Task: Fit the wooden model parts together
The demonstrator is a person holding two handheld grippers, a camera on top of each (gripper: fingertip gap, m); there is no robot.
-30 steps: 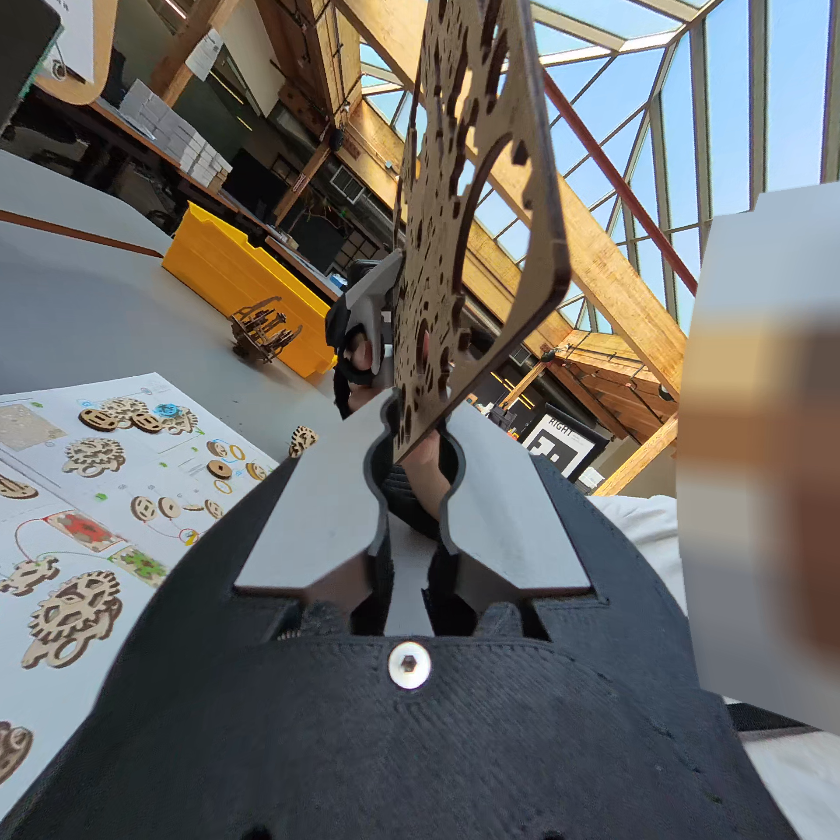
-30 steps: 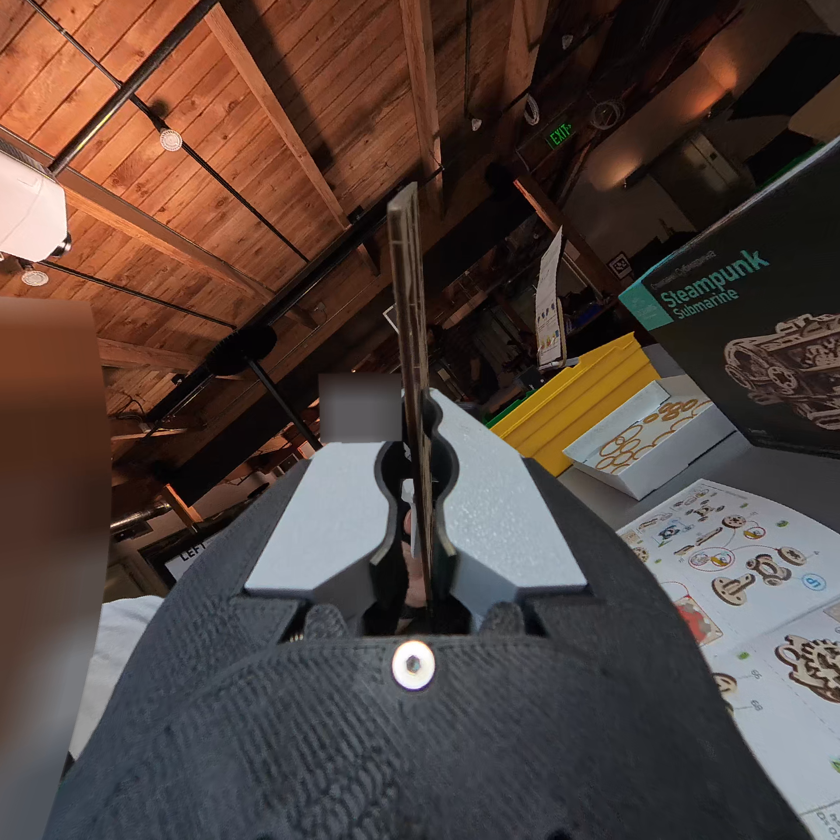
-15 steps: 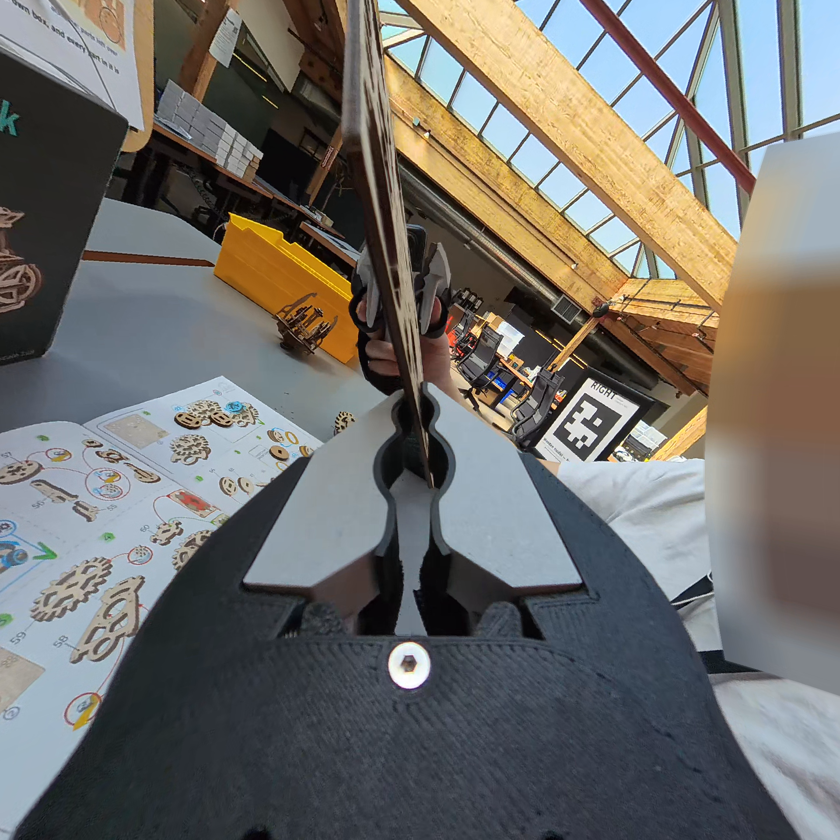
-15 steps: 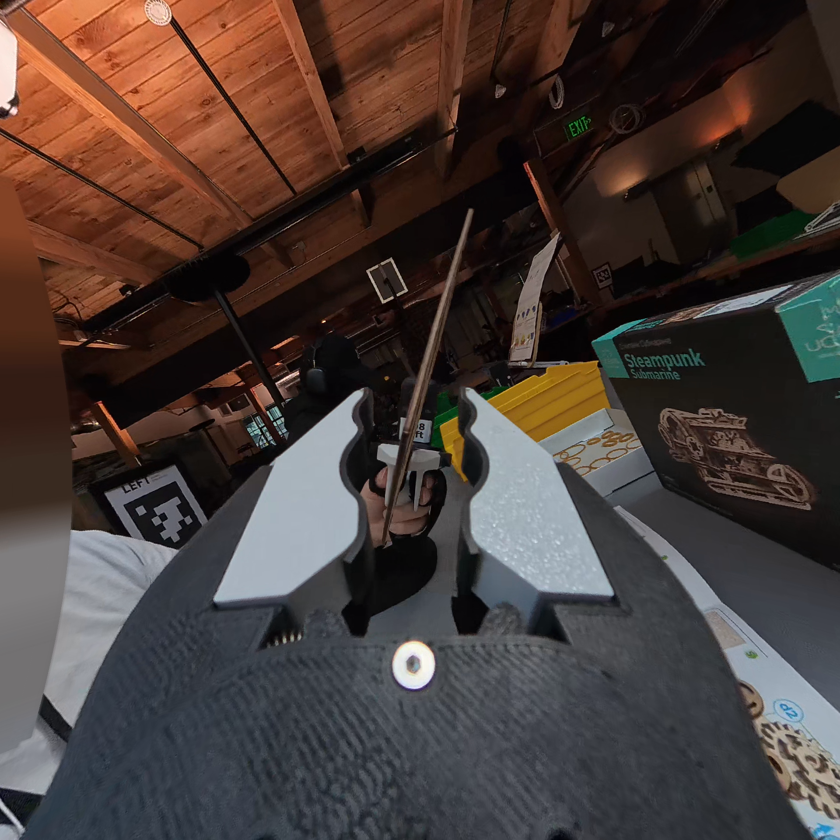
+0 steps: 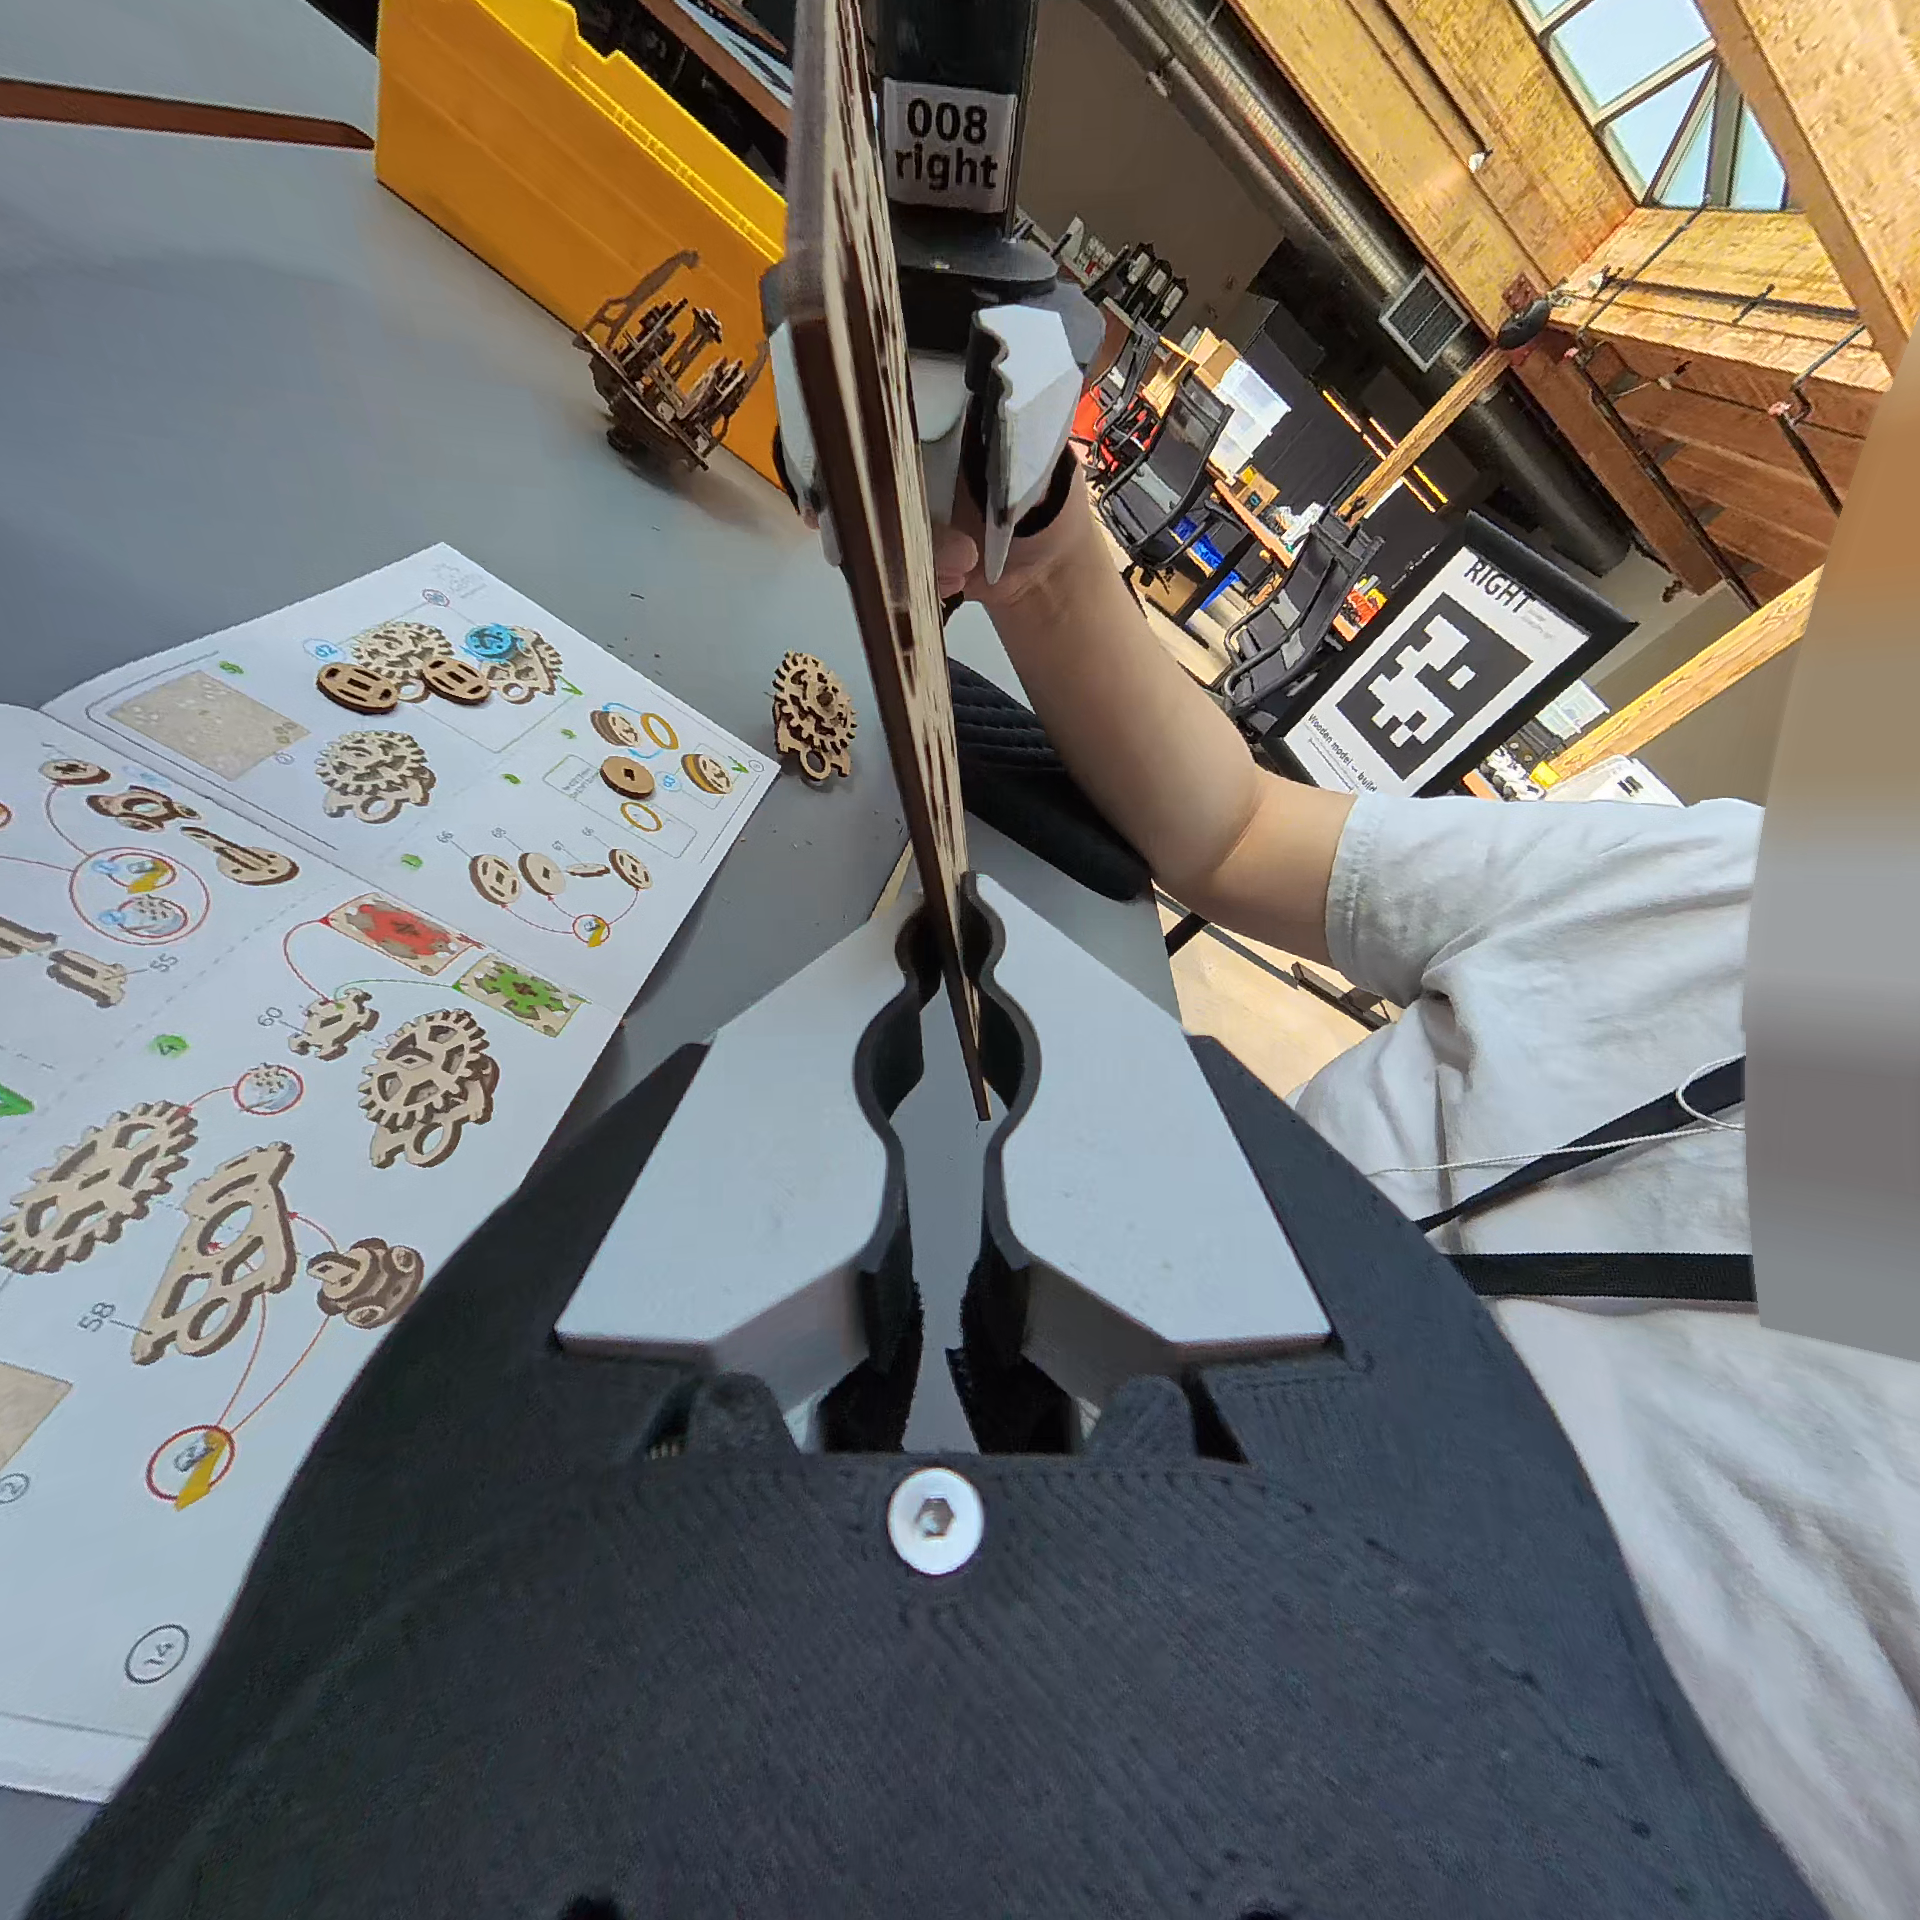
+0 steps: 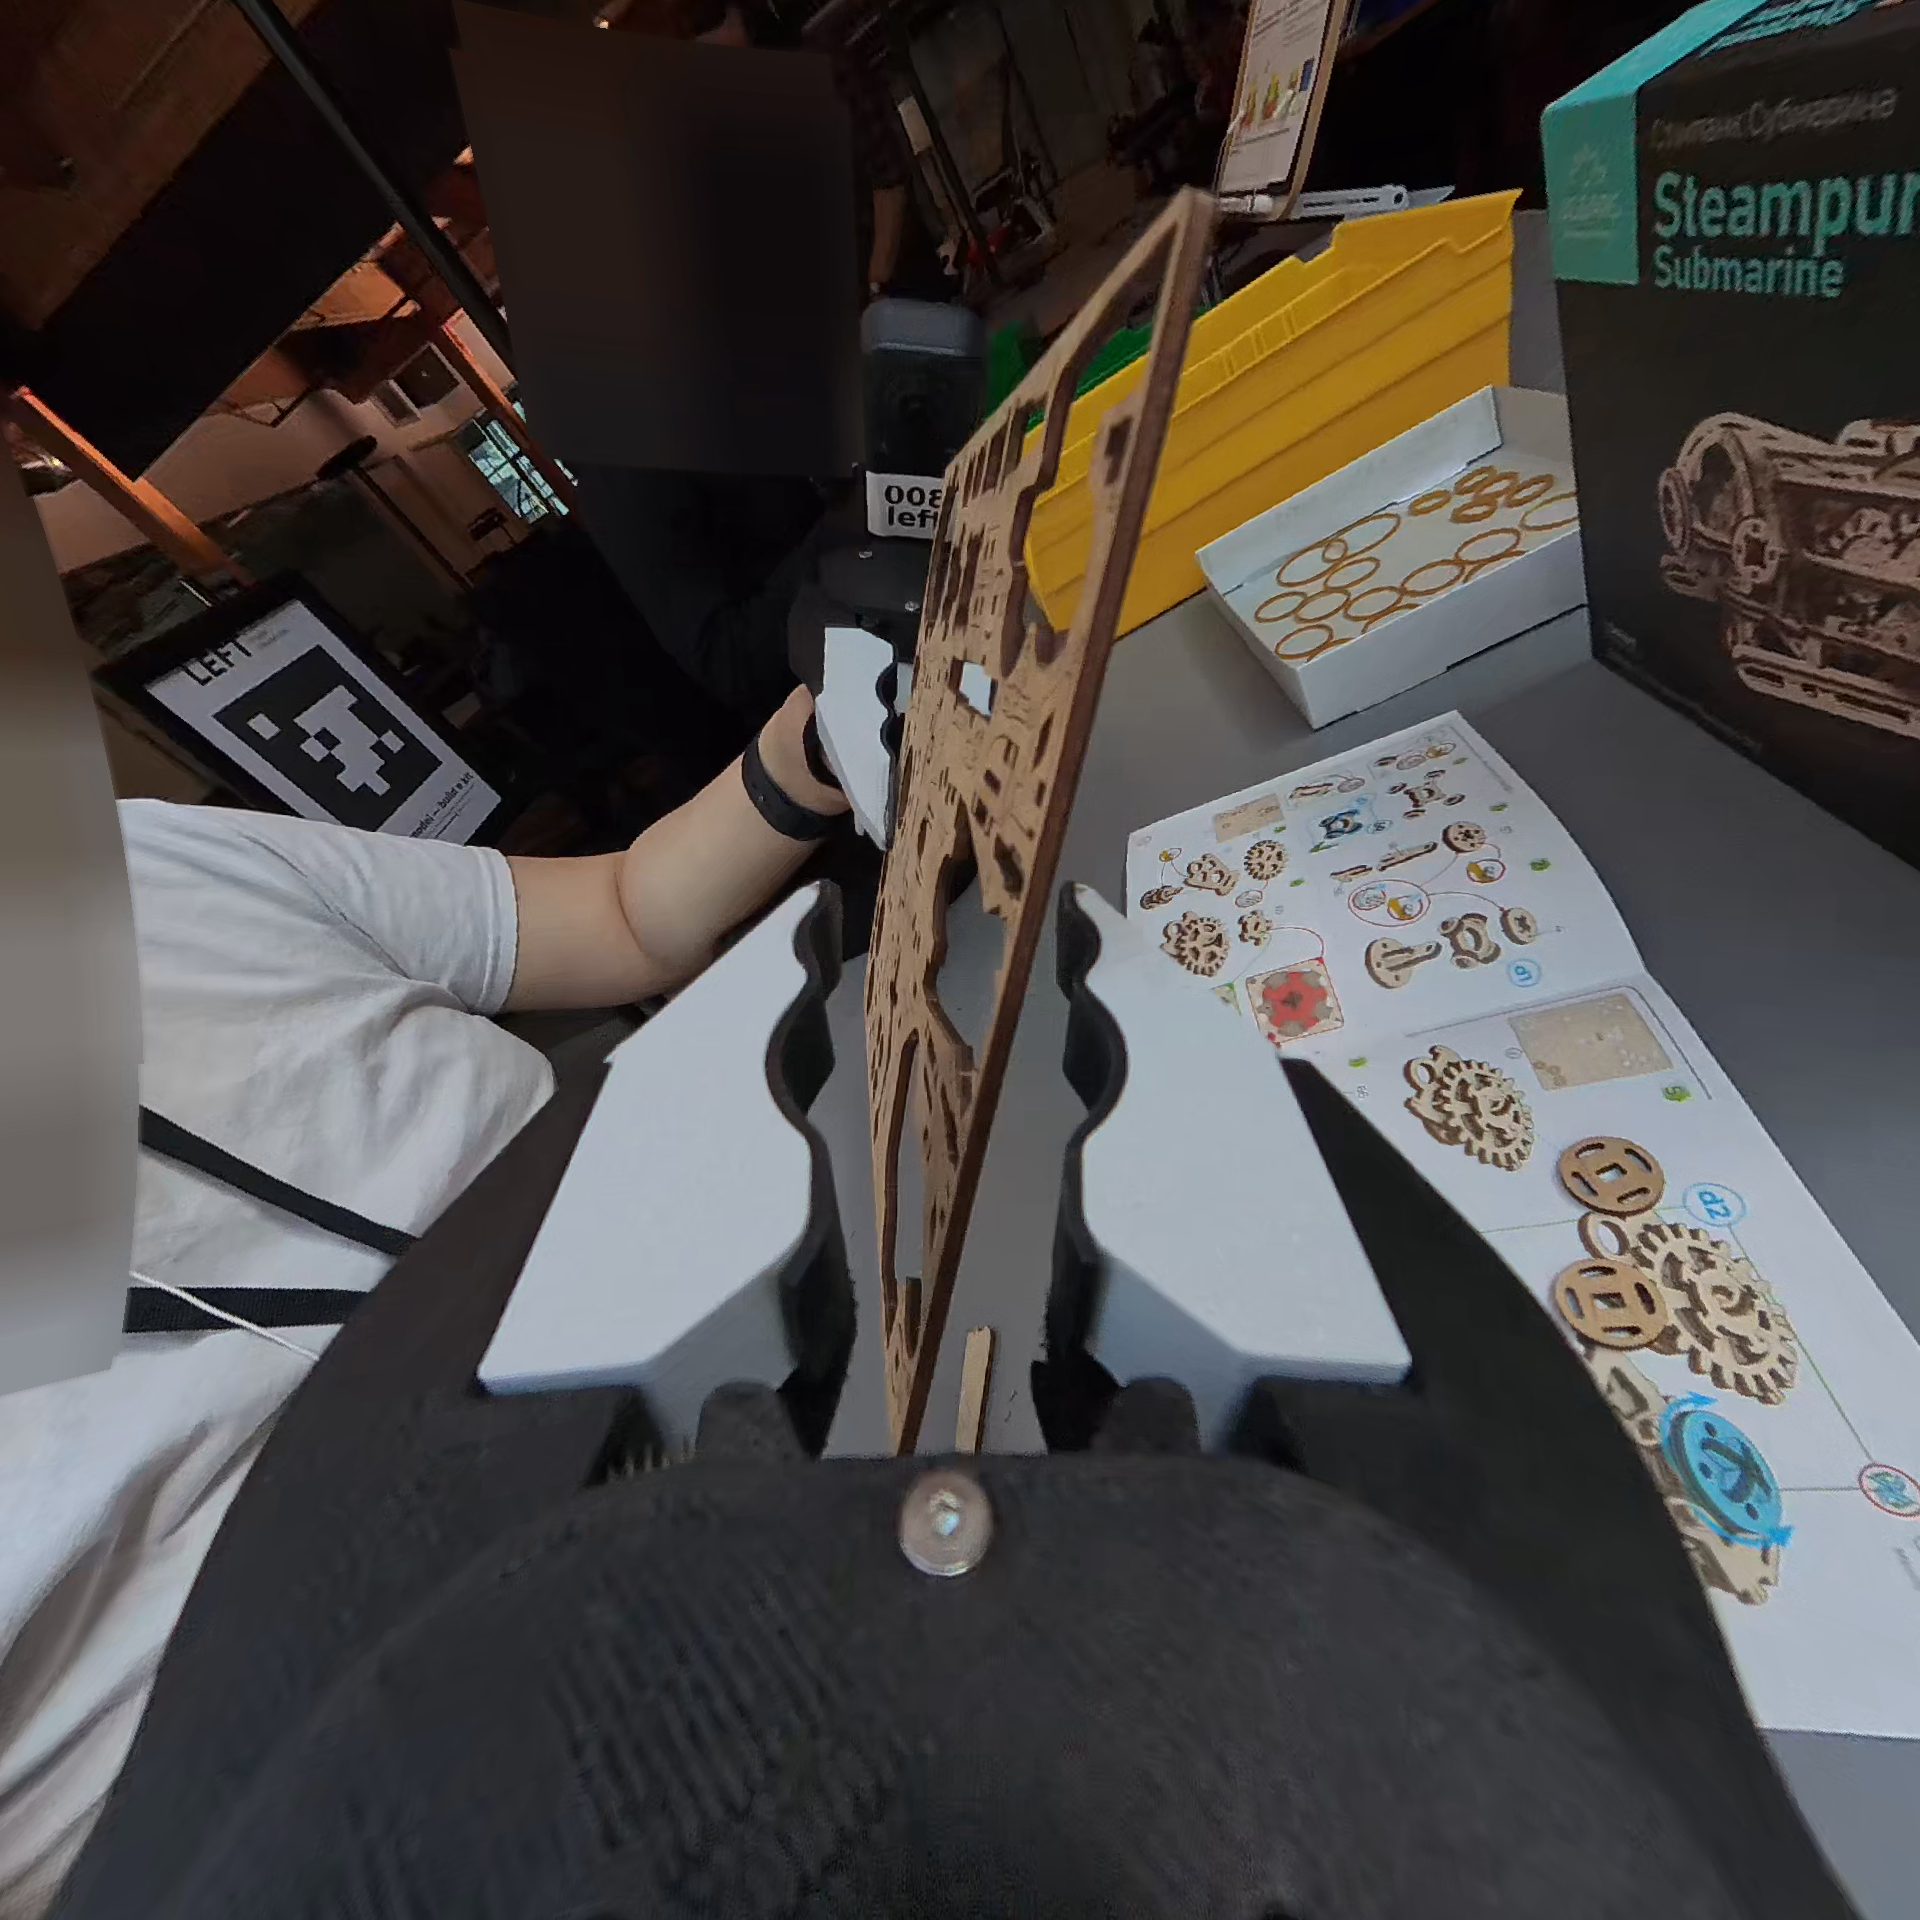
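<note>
A thin laser-cut wooden parts sheet [image 5: 862, 364] stands upright above the grey table [image 5: 260, 364]. My left gripper [image 5: 951, 914] is shut on its lower edge, which I see edge-on. In the right wrist view the sheet [image 6: 997, 779] shows its cut-out face. My right gripper [image 6: 951, 904] is open, and the sheet stands between its fingers without touching them. The right gripper also shows in the left wrist view [image 5: 925, 416], straddling the sheet farther up. The left gripper [image 6: 862, 727] shows behind the sheet. A small light wooden strip [image 6: 975, 1392] shows low between the right fingers.
An open instruction booklet [image 5: 312, 935] lies on the table, with loose wooden gears [image 6: 1662, 1299] on it. A gear assembly [image 5: 812, 717] and a small built model [image 5: 660, 374] stand beyond it. A yellow bin [image 6: 1299, 343], a white tray of wooden rings [image 6: 1351, 665] and a black box [image 6: 1766, 468] sit at the back. My hands' fingertips stand some 10 cm from each other.
My right gripper has opened and let go of the sheet. Both grippers have tipped down toward the table. The left gripper still holds the sheet.
</note>
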